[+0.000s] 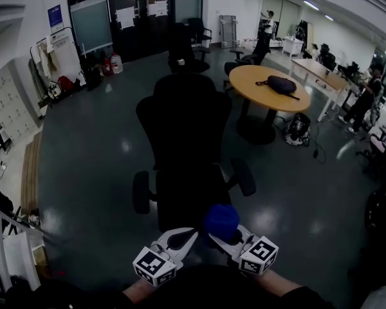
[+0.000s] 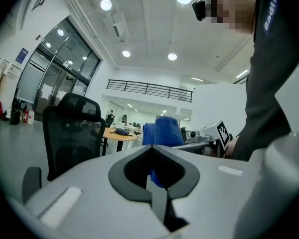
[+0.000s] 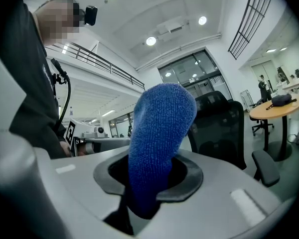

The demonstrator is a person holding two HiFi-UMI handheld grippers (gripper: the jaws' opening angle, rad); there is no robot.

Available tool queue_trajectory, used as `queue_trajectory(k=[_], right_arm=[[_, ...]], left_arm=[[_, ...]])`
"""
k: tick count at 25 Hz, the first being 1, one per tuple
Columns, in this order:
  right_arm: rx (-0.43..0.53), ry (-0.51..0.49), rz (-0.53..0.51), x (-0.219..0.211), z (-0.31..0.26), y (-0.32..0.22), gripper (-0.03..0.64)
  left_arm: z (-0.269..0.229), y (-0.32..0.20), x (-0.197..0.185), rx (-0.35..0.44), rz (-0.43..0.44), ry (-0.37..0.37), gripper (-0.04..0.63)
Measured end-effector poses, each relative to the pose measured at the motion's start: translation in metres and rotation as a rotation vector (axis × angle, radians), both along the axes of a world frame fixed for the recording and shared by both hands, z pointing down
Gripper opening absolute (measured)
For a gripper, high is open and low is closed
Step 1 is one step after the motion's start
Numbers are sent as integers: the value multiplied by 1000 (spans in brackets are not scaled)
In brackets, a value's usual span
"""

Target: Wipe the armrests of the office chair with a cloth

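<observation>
Soft cloth point(image 1: 220, 219) pinched in right tongs point(image 1: 220, 239), chair point(image 1: 183, 127) ahead.
Left tongs point(image 1: 186, 237) closed, empty; cloth looks light and limp, best held by a bunched fold.

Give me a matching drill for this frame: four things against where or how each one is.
Things:
1. cloth
2. chair
3. bag
4. left hand-held gripper

States:
A. lying on the round table
B. jaws shut, nothing between them
C. clamped in the right hand-held gripper
D. standing on the floor

Pairs: 1-C, 2-D, 3-A, 4-B
</observation>
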State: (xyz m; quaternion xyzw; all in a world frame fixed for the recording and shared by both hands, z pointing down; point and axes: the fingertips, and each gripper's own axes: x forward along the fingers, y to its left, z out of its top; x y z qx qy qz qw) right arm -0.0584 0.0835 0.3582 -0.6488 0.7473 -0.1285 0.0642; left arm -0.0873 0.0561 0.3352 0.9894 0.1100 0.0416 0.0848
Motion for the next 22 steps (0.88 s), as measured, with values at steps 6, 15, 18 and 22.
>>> queue_trajectory(k=[6,15,18,22], right_arm=[[0,16,-20,-4,0,4,123],[-5,18,-24,-2,2,9,123],[-9,19,-25,-2,2,11,123],[-13,18,-35,-3,5,14,123]], left_arm=[[2,9,1,14,15,-2,20],[5,14,2,20,12,-12,18],[6,17,2,22,16,-10,20],[6,19,2,24,12,-13,20]])
